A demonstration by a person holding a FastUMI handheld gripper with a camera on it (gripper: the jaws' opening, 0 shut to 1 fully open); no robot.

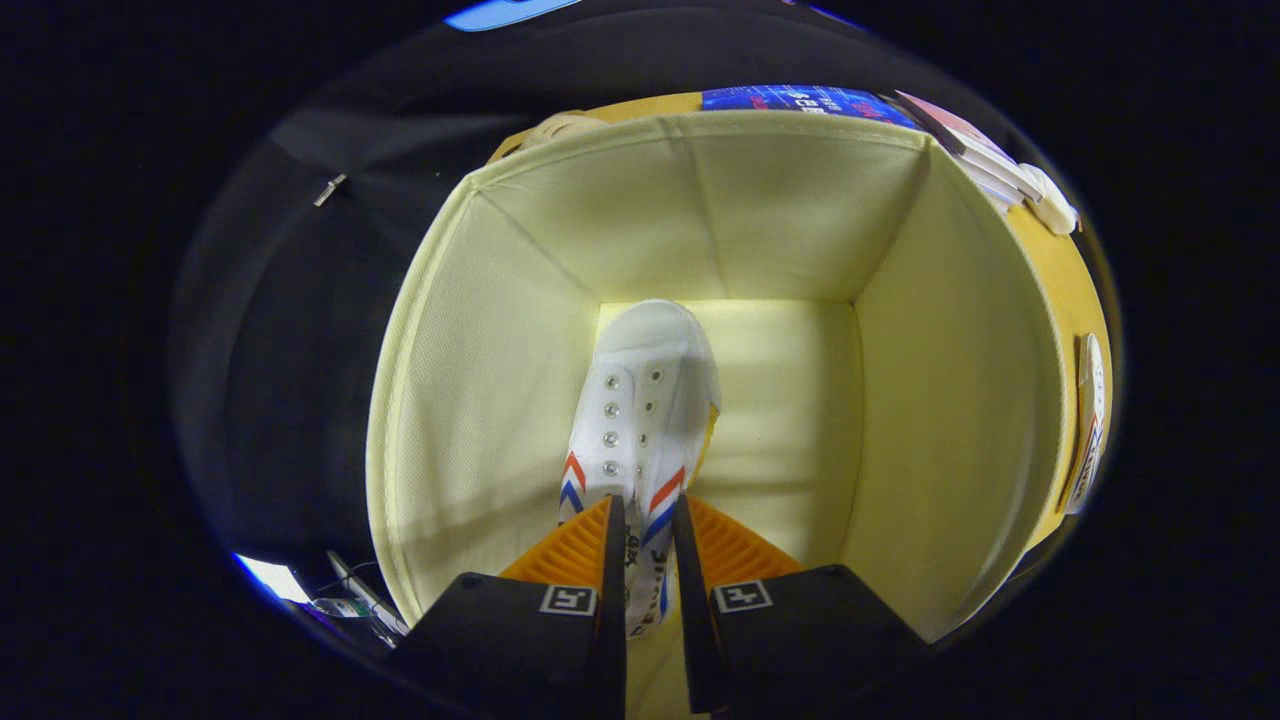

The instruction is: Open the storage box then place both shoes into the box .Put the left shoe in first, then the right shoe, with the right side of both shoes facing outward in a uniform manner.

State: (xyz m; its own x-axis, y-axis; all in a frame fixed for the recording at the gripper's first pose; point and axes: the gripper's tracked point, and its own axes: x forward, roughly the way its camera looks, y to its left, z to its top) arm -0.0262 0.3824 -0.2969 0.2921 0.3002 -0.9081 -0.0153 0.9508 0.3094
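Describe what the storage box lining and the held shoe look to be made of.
Storage box lining: likely pale yellow woven fabric, matte, with fine weave and soft creases showing. Shoe: seemingly white canvas upper with metal eyelets and a smoother toe cap, possibly rubber. The gripper is shut on the shoe.

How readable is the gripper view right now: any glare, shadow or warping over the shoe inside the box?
Gripper view: the white shoe, pinched at its heel end by the gripper, is sharp and evenly lit, with no glare. A soft shadow lies on the storage box floor. Fisheye warping bows the box walls outward. Beyond the rim it is dark.
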